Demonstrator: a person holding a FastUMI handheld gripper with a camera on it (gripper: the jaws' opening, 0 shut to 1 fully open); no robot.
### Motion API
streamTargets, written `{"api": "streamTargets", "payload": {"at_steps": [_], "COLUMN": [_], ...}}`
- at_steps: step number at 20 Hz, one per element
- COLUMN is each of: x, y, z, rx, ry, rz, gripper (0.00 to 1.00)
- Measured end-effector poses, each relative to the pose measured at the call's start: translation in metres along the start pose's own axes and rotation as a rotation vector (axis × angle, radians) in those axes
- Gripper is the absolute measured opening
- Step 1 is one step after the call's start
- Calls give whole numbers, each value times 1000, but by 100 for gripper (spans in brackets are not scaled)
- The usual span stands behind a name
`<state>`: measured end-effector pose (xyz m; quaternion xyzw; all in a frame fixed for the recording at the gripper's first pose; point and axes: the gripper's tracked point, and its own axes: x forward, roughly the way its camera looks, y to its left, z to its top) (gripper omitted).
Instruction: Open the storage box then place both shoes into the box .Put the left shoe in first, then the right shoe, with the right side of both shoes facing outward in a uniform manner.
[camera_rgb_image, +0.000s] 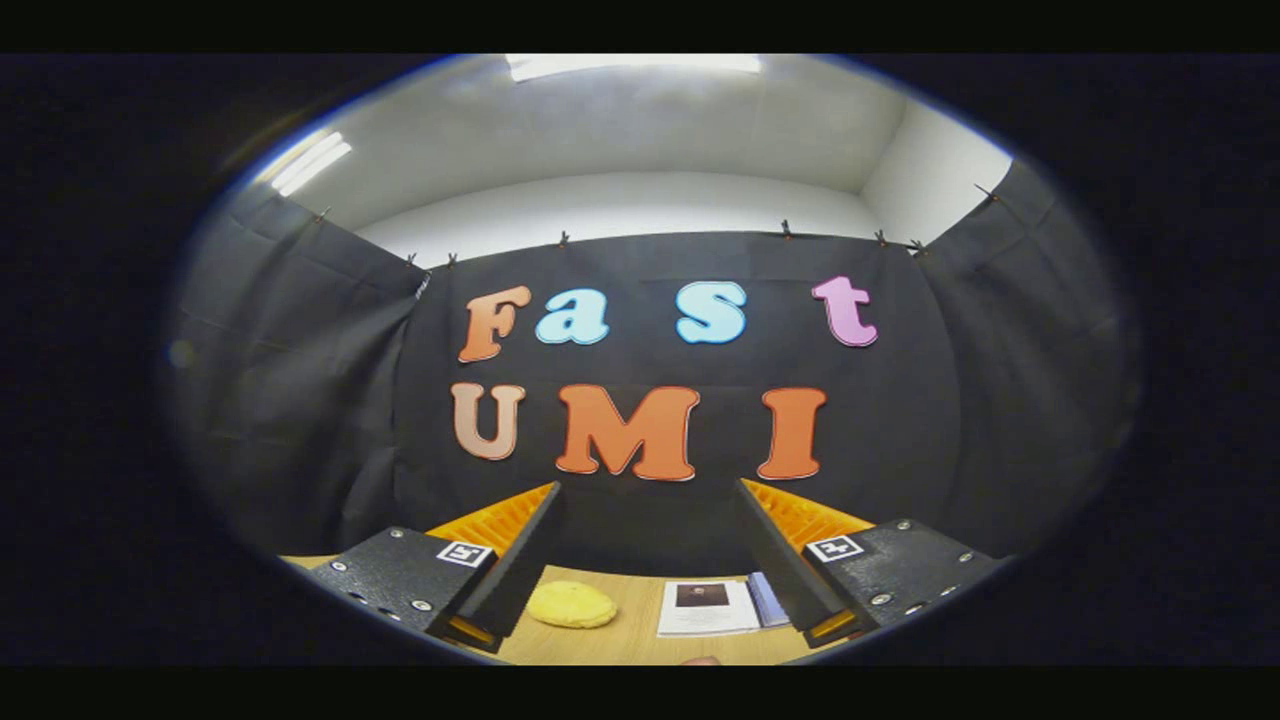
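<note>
Spreading wide, hand-held gripper (648, 560) empty, yellow lump (571, 605), booklet (706, 607) on table (630, 640)

gripper view | rides tool (648, 560) | faces booth wall (900, 440) | above table (640, 640)

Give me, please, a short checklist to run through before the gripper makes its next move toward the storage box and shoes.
1. Fingers apart and free: ok. The gripper is open with nothing between its fingers.
2. Storage box located: cannot tell from the gripper view.
3. Left shoe located: cannot tell.
4. Space just ahead of the fingers: not ok. A yellow object and a white booklet lie on the wooden table between the fingers.
5. Aim: not ok. The gripper looks level at the booth wall, hardly at the table.
</note>
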<state>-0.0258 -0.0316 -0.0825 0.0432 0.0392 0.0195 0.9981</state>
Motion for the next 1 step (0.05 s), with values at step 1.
{"api": "streamTargets", "payload": {"at_steps": [1], "x": [1], "y": [0], "z": [1], "rx": [5], "ry": [-3], "rz": [1], "gripper": [98]}}
